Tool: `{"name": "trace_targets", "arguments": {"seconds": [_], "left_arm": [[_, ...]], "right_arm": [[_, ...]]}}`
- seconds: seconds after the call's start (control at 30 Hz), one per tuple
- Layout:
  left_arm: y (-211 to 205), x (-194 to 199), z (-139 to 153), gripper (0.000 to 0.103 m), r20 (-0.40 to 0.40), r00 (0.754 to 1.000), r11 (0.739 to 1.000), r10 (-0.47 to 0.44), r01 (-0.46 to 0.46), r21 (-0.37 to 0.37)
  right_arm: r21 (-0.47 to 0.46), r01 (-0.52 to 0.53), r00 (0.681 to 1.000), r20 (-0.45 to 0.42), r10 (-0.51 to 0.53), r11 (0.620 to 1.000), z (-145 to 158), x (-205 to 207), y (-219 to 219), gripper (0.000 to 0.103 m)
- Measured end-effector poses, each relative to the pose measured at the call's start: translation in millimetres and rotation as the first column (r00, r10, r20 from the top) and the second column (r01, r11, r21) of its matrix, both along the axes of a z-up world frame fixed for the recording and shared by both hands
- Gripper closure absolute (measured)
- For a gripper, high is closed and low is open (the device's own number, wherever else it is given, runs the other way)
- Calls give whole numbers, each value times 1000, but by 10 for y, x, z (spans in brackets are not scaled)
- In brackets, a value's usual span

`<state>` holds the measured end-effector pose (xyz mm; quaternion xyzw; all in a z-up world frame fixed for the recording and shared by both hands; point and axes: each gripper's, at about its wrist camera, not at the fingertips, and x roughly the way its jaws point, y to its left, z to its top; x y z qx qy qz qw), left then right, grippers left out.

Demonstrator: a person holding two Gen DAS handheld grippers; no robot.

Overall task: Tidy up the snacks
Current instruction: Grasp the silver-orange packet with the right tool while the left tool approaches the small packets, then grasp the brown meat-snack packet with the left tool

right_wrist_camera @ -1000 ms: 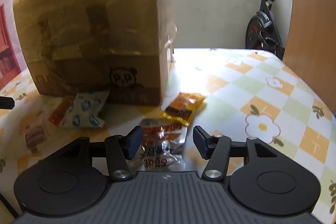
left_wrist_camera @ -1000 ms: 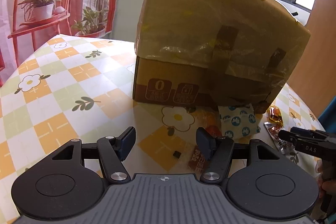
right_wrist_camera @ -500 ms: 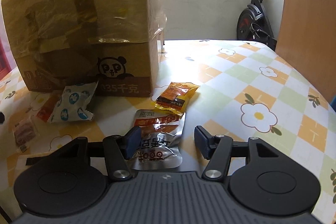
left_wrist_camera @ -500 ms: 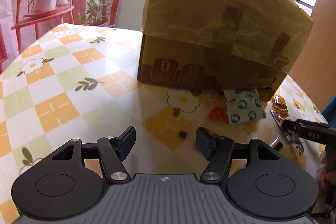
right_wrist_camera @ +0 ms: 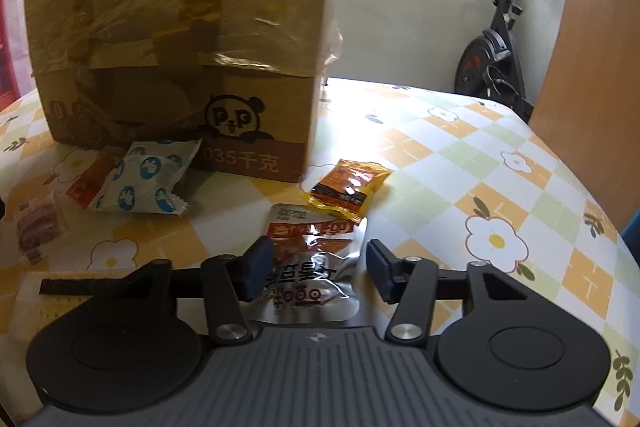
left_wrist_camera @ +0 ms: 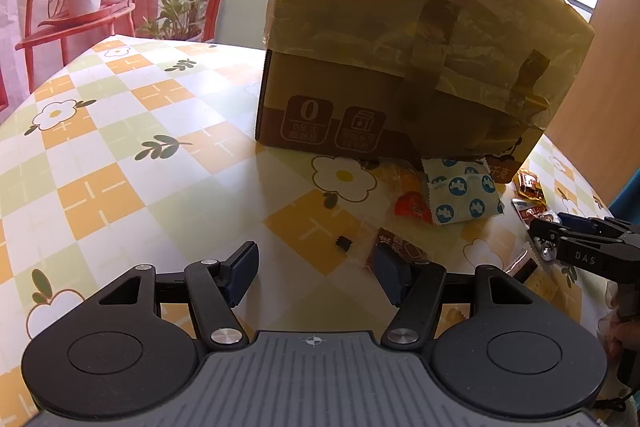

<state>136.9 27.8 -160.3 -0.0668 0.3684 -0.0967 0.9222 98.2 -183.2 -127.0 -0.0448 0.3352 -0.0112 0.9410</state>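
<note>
Right gripper (right_wrist_camera: 316, 269) closing around the silver foil snack pouch (right_wrist_camera: 310, 263).
Pouch lies between its jaws, long axis pointing toward the cardboard box (right_wrist_camera: 180, 39); left gripper (left_wrist_camera: 314, 273) half-open, empty.

Left black two-finger gripper (left_wrist_camera: 316, 273) angling downward, jaws standing apart, nothing between; right black two-finger gripper (right_wrist_camera: 316, 269) angling downward, jaws closing.
</note>
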Motion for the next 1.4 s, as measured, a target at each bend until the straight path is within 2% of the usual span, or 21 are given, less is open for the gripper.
{"name": "trace_targets", "arguments": {"seconds": [0.13, 0.23, 0.37, 0.43, 0.6, 0.67, 0.7, 0.83, 0.93, 1.03, 1.17, 1.23, 1.4], "left_arm": [[-12, -3, -8, 37, -4, 1000, 1000, -1, 1, 2], [-20, -6, -9, 37, -5, 1000, 1000, -3, 3, 3], [-29, -9, -6, 37, -6, 1000, 1000, -4, 4, 3], [-20, -10, 1, 37, -4, 1000, 1000, -4, 4, -1], [6, -12, 9, 37, -2, 1000, 1000, -7, 7, -11], [17, -15, 9, 37, -2, 1000, 1000, -7, 7, -17], [20, -16, 11, 37, -2, 1000, 1000, -8, 8, -20], [32, -21, 21, 37, 0, 1000, 999, -11, 11, -30], [51, -29, 32, 37, 4, 1000, 999, -12, 12, -33], [76, -32, 35, 37, 3, 1000, 999, -7, 7, -41], [98, -29, 38, 37, 1, 1000, 999, -5, 5, -52], [100, -35, 43, 37, 2, 1000, 998, -7, 8, -55], [108, -52, 55, 37, 6, 1000, 998, -10, 10, -61]], "right_arm": [[-79, -13, 1000, 18, 14, 997, -18, -16, 107, 52], [-138, -35, 999, 33, 40, 990, -42, -40, 193, 57], [-253, -73, 994, 56, 90, 965, -103, -77, 371, 58], [-283, -91, 992, 58, 112, 955, -135, -71, 417, 59], [-241, -108, 991, 45, 122, 964, -86, -24, 342, 65], [-268, -108, 991, 45, 124, 957, -47, -32, 347, 68], [-289, -108, 991, 48, 127, 951, -26, -28, 354, 73], [-306, -128, 988, 45, 149, 944, 64, -43, 396, 77], [-242, -166, 984, 18, 176, 956, 99, -83, 427, 77], [-172, -156, 987, 14, 160, 973, 116, -92, 413, 77], [-181, -176, 983, 27, 183, 968, 143, -164, 485, 81], [-170, -190, 979, 38, 199, 967, 186, -205, 515, 91], [-146, -209, 975, 50, 218, 967, 280, -277, 571, 93]]}}
